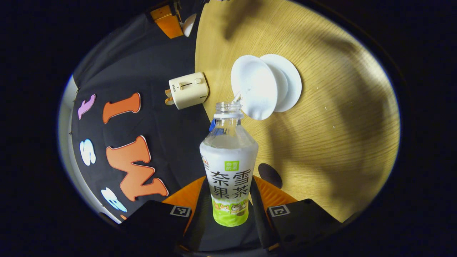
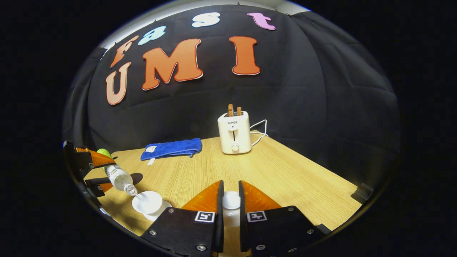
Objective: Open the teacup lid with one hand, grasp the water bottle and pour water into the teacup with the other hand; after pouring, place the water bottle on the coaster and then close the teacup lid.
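While the left tool (image 1: 228, 210) pinches the tilted water bottle (image 1: 229, 167), mouth over the teacup (image 1: 254, 87) at 12 o'clock to pour, the right tool (image 2: 231, 205) pinches the teacup lid (image 2: 231, 200) clear.

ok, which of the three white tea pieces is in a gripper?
The lid, pinched between the right gripper's fingers. The teacup and its saucer sit on the table, at the bottle's mouth.

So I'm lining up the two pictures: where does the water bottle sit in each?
Left gripper view: water bottle low centre, between the hand-held gripper's fingers, mouth at the teacup.
Right gripper view: bottle far left, tilted over the cup.
Shared landmark: the cream toaster.
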`<state>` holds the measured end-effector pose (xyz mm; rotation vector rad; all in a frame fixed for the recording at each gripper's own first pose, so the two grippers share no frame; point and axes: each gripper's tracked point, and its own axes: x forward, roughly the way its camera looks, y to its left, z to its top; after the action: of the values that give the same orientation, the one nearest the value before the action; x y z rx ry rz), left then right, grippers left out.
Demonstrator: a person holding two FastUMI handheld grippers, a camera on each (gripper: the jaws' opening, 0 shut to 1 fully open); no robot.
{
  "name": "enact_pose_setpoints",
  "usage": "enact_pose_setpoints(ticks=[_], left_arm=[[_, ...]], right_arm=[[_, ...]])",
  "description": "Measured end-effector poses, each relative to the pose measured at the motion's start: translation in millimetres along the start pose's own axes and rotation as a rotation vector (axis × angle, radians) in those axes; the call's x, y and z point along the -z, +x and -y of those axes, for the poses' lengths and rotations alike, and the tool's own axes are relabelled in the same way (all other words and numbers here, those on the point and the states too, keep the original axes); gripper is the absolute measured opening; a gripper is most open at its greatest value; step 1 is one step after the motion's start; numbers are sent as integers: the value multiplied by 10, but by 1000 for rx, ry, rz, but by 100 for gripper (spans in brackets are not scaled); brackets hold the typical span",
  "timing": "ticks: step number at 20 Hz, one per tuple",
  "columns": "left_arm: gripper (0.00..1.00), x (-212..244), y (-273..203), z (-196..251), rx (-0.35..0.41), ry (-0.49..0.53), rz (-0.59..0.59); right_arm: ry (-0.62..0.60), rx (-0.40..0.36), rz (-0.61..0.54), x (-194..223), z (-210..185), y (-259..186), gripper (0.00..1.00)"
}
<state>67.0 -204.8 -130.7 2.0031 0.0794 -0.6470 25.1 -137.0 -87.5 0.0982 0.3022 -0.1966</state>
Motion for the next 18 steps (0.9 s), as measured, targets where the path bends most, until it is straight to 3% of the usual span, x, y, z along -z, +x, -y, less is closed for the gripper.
enact_pose_setpoints(ticks=[18], left_arm=[[62,-115,-9,-288,-30,245,-12]], right_arm=[[12,16,4,-9,71,5,18]])
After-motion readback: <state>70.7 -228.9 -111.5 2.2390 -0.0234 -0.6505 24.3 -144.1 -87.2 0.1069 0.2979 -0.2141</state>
